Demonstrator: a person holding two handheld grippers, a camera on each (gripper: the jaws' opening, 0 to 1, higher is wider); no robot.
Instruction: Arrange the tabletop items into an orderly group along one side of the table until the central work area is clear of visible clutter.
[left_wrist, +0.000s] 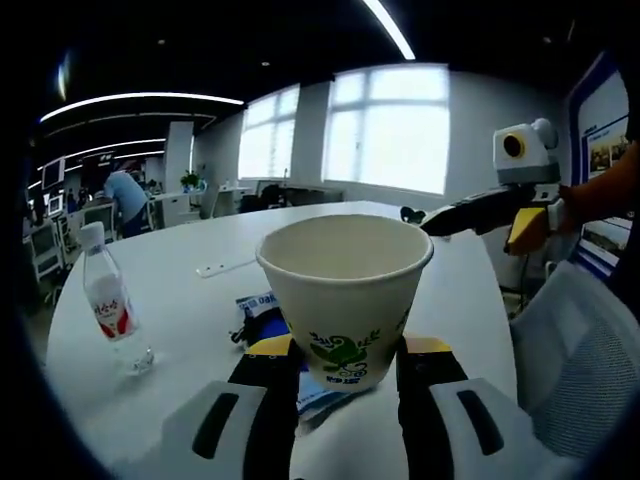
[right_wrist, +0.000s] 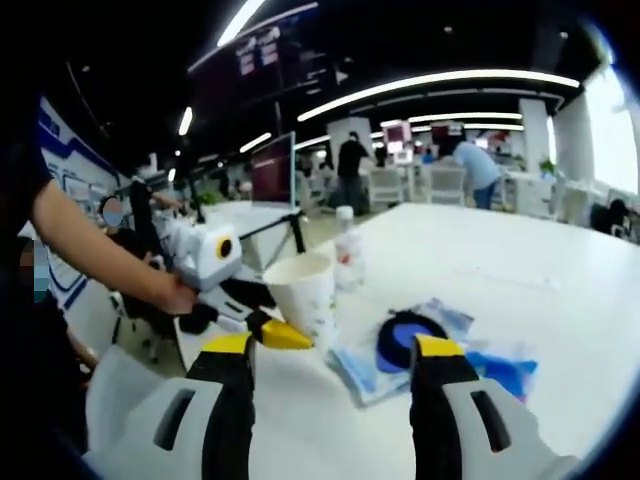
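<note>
The left gripper (left_wrist: 345, 352) pinches a paper cup (left_wrist: 345, 295) between its two yellow-tipped fingers (left_wrist: 268, 350). The cup stands upright, right between the fingers, and its open mouth shows that it is cream inside. It has a green picture on its side. Just behind the left finger, low on the white table (left_wrist: 200, 300), lies a blue and dark packet (left_wrist: 258, 318), partly hidden by the cup. Off to the left of the fingers stands a clear water bottle (left_wrist: 108, 305) with a red label. The other gripper (left_wrist: 470, 212) comes in from the right, a little beyond the cup (a hand holds it), and its tips are too dark to tell how they stand.

The right gripper view looks from the other side. Here the right gripper (right_wrist: 340, 348) has its fingers (right_wrist: 438, 349) spread wide apart with nothing between them. Past the gap lie the flat things that the cup hides in the left gripper view: a clear plastic bag (right_wrist: 370, 370) with a dark blue round thing (right_wrist: 408, 338) on it, and a bright blue packet (right_wrist: 505, 368) just beyond the right finger. The cup (right_wrist: 303, 290) stands beyond the left finger, with the left gripper (right_wrist: 268, 330) at its side, and the bottle (right_wrist: 347, 250) stands just behind the cup
</note>
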